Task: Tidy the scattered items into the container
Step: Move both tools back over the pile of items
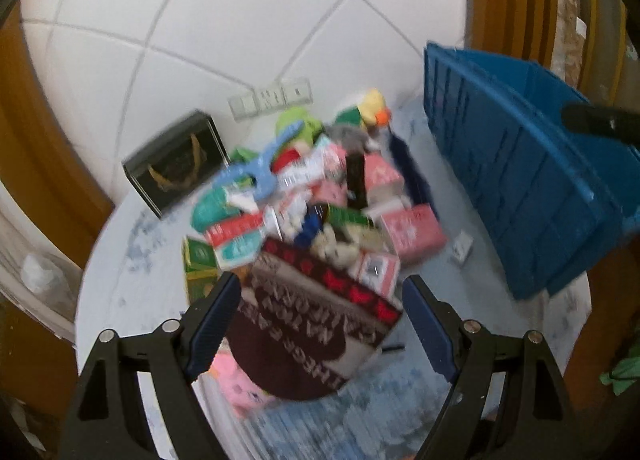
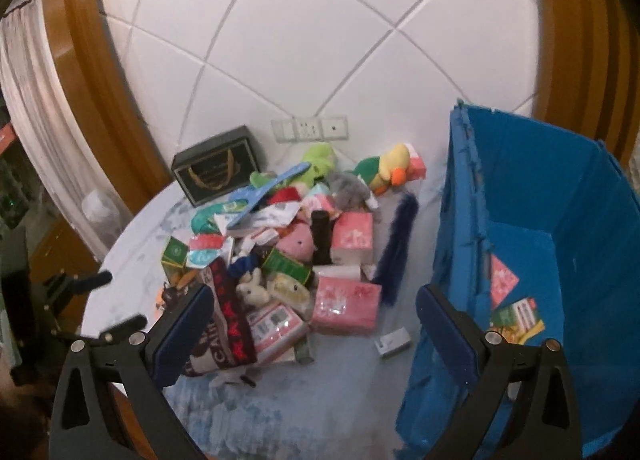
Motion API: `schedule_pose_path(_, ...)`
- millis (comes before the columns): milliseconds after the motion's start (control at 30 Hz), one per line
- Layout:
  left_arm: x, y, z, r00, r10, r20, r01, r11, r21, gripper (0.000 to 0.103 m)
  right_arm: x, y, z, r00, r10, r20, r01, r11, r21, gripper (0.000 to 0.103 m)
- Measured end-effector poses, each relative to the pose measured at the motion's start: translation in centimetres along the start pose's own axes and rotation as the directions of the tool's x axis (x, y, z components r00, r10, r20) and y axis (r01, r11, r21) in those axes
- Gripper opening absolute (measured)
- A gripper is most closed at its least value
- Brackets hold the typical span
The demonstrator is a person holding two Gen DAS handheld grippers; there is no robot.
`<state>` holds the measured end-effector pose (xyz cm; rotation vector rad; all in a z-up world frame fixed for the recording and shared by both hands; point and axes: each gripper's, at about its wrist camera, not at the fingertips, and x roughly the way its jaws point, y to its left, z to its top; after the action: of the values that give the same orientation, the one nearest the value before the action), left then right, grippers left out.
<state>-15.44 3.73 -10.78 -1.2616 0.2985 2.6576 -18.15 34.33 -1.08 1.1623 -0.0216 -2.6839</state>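
A heap of scattered items (image 2: 288, 256) lies on the round pale table (image 2: 280, 412): pink tissue packs (image 2: 346, 306), small plush toys, green boxes, and a dark red bag with white lettering (image 1: 316, 324). The blue crate (image 2: 580, 220) stands at the right and holds a pink pack and a green packet. My left gripper (image 1: 320, 300) hovers open over the lettered bag, its pads clear of it. My right gripper (image 2: 316, 300) is open above the near edge of the heap, left of the crate, with nothing held. The left wrist view is blurred.
A black box with a gold handle (image 2: 218, 168) leans at the back left against the tiled wall, near wall sockets (image 2: 310, 128). A small white item (image 2: 392, 342) lies beside the crate. A dark blue furry strip (image 2: 398, 248) lies between heap and crate. Wooden frames flank the wall.
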Motion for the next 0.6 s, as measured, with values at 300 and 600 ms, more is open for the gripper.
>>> schedule_pose_path(300, 6.2, -0.9, -6.1, 0.992, -0.008, -0.13, 0.028, 0.987, 0.157, 0.083, 3.9, 1.7, -2.2, 0.994, -0.043, -0.103, 0.046, 0.999, 0.022, 0.103)
schedule_pose_path(600, 10.9, -1.1, -10.9, 0.989, 0.037, -0.144, 0.008, 0.954, 0.299, 0.083, 7.4, 2.3, -5.7, 0.974, -0.102, -0.202, 0.114, 0.992, 0.047, 0.103)
